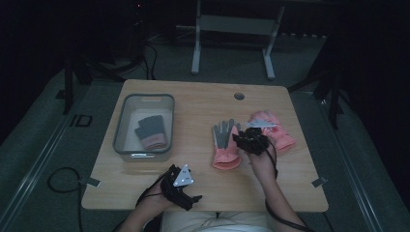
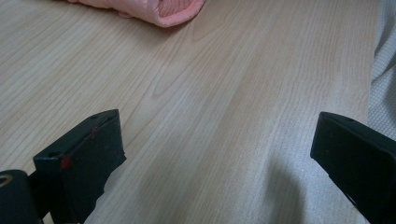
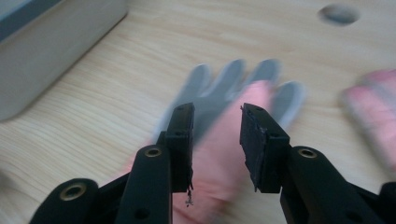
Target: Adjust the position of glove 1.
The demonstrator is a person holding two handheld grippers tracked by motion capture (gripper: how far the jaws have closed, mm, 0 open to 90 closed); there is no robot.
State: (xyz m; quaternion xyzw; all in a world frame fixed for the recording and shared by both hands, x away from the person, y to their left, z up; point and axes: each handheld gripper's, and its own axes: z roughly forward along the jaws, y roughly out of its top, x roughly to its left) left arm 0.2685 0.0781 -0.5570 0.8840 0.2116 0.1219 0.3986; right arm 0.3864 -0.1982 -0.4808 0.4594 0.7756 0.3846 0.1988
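The right gripper [image 1: 244,138] hovers over the pink-and-grey glove [image 1: 225,144] lying mid-table toward the right, jaws parted and gripping nothing. The left gripper [image 1: 186,193] waits spread wide at the near edge. A second glove [image 1: 273,129] lies just beside; a low, off-centre pinch could snag only a finger, so the glove might slip free before reaching the bin [image 1: 143,99].

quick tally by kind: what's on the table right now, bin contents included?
Pink-and-grey knit gloves lying on the wooden table: 2, one with grey palm up, one all pink at right
Dark grey glove with pink cuff, in the bin: 1
Grey plastic bin: 1
Total: 4 things, 3 of them gloves
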